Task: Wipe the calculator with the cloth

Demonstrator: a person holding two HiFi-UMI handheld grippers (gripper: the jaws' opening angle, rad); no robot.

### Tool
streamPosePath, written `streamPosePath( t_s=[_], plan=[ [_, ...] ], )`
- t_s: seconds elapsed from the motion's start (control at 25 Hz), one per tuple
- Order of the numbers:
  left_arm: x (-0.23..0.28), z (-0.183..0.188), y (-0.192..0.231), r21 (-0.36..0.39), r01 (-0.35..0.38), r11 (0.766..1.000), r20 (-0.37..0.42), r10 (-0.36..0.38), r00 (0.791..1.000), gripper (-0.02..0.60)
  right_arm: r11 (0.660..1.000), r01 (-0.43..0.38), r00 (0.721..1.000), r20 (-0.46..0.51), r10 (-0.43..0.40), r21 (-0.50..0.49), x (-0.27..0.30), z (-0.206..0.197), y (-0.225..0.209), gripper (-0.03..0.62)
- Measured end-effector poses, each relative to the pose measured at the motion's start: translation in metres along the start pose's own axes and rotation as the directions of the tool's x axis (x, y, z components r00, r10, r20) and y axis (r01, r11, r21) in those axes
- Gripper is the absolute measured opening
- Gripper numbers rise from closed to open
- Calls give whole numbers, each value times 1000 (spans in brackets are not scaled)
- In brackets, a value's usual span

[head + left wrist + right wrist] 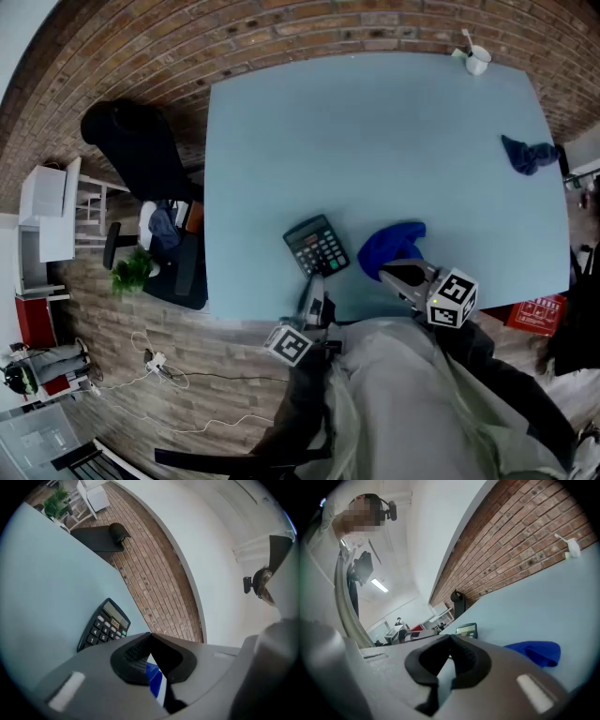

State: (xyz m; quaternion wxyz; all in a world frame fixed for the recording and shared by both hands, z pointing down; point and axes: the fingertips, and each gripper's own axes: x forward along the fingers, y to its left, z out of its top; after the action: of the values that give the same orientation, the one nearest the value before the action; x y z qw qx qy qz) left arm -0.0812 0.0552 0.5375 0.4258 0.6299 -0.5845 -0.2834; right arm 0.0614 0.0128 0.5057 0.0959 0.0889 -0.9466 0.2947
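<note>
Empty & pinched together: left tongs [313, 298], right tongs [386, 273]. Crumpled blue cloth [392, 246] lies just beside black push-button calculator [317, 246], prob. staged for pickup.

The table [375, 141] bore a calculator [317, 246] beside a blue cloth [389, 246]; a dark rag [527, 155] and a cup [477, 60] lay farther off.

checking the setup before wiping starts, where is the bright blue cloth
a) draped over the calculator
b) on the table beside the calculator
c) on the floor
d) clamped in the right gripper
b: the bright blue cloth lies on the table just to the right of the calculator, with a strip of bare table between them, and the right gripper has its jaws together on nothing.
</note>
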Motion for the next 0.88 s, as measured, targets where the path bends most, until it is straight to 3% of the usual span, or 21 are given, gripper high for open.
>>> streamPosePath(
  t_s=[0.32,0.44,0.52,0.56,0.6,0.68,0.72,0.8,0.88],
  plan=[
    [-2,36,3,9,44,999,-31,-44,999,6,999,50,999,7,-50,5,31,-2,14,2],
    [0,51,15,17,47,999,-33,-46,998,6,998,59,996,62,-61,30,37,1,21,2],
    [5,67,31,90,10,996,-30,-7,1000,6,996,60,988,142,-68,62,34,11,21,2],
    [10,76,41,161,-16,987,-41,23,999,6,995,76,980,176,-88,72,31,16,18,2],
    [17,85,50,247,-36,968,-66,54,996,9,991,115,972,199,-127,71,26,19,12,2],
    [37,98,66,411,-46,911,-140,113,984,172,967,254,943,217,-254,31,12,22,-4,3],
    [48,101,72,482,-34,876,-181,137,974,209,943,334,920,218,-326,-2,5,22,-13,10],
    [70,100,83,620,27,784,-268,180,946,236,883,467,870,204,-448,-52,-7,17,-32,61],
    [87,89,91,722,115,682,-351,218,911,284,832,551,828,171,-534,-70,-13,8,-51,153]
  ],
)
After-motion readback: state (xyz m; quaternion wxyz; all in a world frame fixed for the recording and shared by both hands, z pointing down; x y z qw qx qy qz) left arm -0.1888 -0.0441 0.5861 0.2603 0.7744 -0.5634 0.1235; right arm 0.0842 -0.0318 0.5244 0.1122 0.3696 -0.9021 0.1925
